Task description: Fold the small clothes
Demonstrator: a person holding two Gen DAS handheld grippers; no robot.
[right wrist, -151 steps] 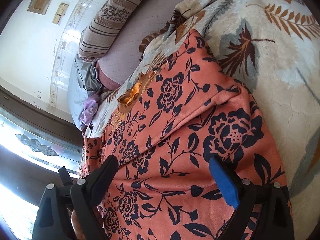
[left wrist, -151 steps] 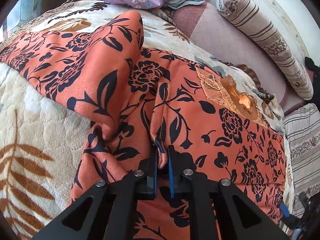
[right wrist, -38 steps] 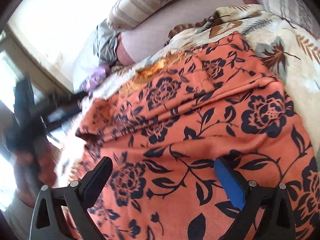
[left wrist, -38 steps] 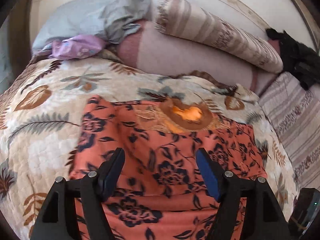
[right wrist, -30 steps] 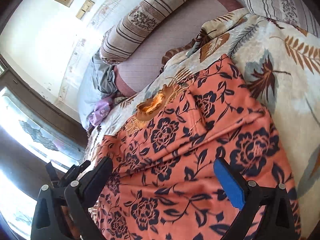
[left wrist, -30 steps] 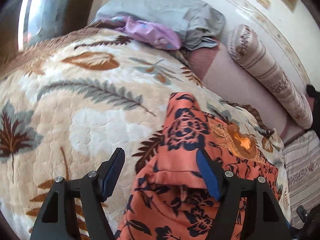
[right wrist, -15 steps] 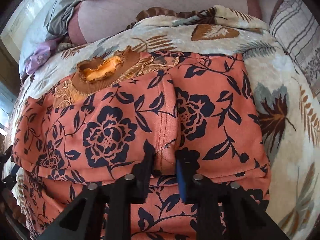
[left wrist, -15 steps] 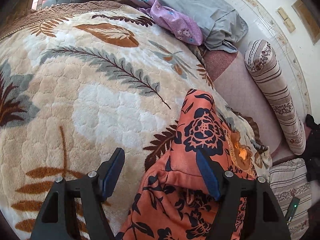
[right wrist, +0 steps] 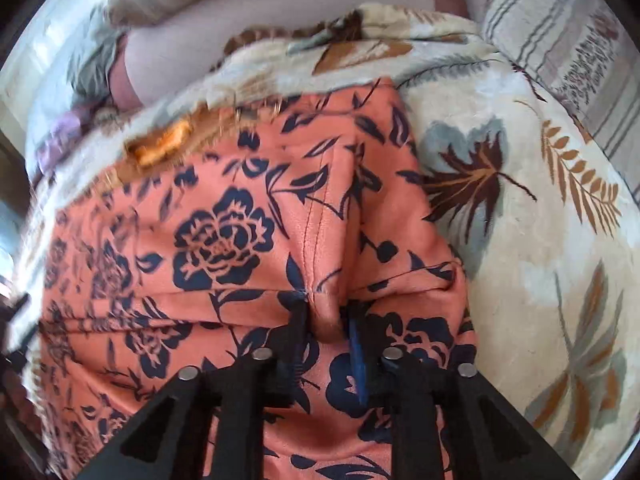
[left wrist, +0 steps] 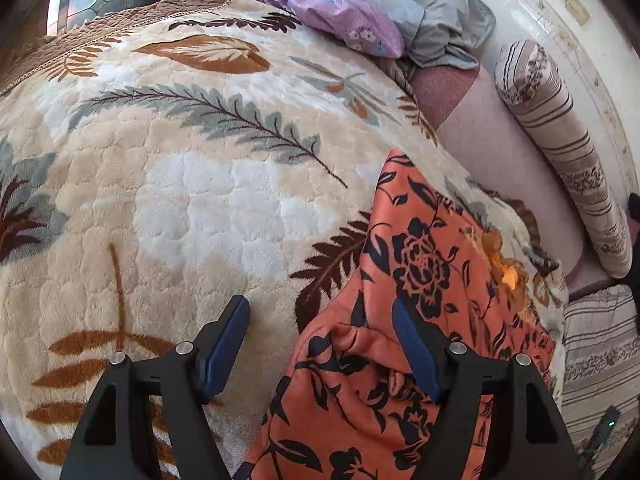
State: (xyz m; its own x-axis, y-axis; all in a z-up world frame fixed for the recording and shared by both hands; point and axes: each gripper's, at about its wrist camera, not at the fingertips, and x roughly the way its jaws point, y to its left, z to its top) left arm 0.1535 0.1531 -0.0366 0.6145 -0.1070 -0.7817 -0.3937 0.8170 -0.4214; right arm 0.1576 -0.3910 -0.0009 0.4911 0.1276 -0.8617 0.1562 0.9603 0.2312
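Observation:
An orange garment with dark blue flowers [left wrist: 416, 276] lies on the leaf-patterned blanket [left wrist: 180, 200], its sleeves folded in over the body. My left gripper [left wrist: 320, 324] is open over the garment's left edge, one finger over the blanket, one over the cloth. In the right wrist view my right gripper [right wrist: 326, 320] is shut on a pinch of the garment [right wrist: 224, 240] at the folded sleeve's seam. The brown collar [right wrist: 168, 144] lies at the far end.
A striped bolster [left wrist: 560, 140] and a pink sheet [left wrist: 492, 148] lie beyond the blanket. Grey and purple clothes [left wrist: 360, 24] are heaped at the far left corner. A striped pillow [right wrist: 560, 40] lies at the right. A window is at the far left.
My left gripper let go of the garment, opened and moved to its left edge. My right gripper closed on the folded sleeve's seam and is moving; its view is blurred.

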